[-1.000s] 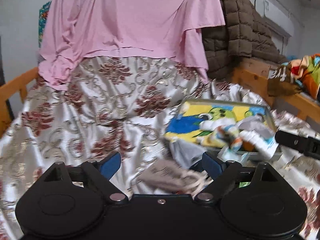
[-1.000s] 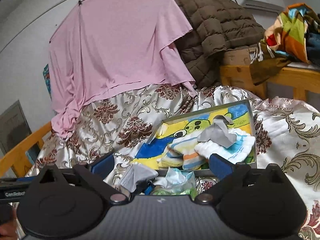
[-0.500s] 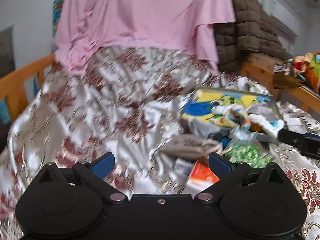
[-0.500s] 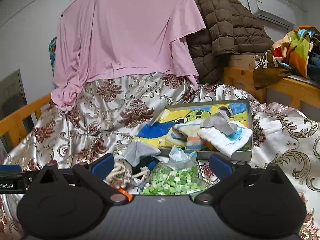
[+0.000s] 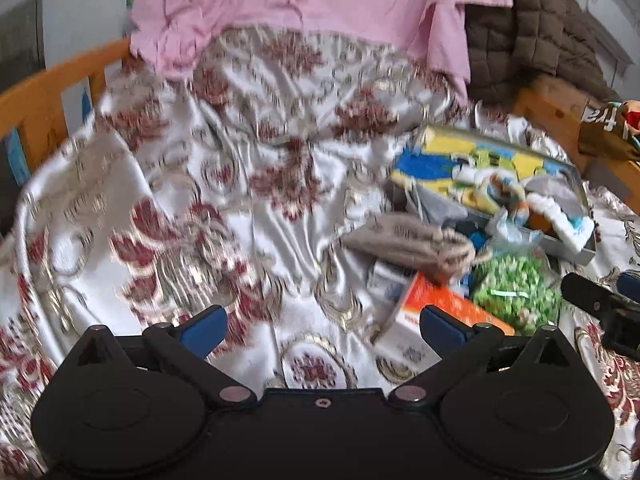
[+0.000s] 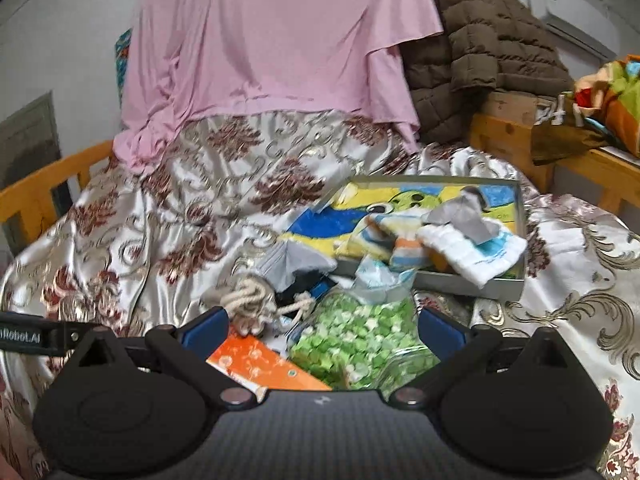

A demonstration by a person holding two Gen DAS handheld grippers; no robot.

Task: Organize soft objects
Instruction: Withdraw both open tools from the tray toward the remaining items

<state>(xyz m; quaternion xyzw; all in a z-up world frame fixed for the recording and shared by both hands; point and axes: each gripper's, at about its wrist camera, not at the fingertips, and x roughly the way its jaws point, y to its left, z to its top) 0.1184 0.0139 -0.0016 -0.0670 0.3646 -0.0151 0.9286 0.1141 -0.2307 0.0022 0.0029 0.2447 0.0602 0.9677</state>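
Satin bedspread (image 5: 248, 216) carries our clutter. Both left gripper (image 5: 320, 326) and right gripper (image 6: 320, 330) have empty jaws; the left ones have just been spreading wide. We judge the drawstring pouch (image 5: 412, 240), beside the tin tray (image 6: 472, 284), limp and light; pinch mid-body.

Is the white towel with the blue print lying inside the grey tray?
Yes, in the right wrist view the white towel lies in the grey tray, with one corner drooping over its front rim.
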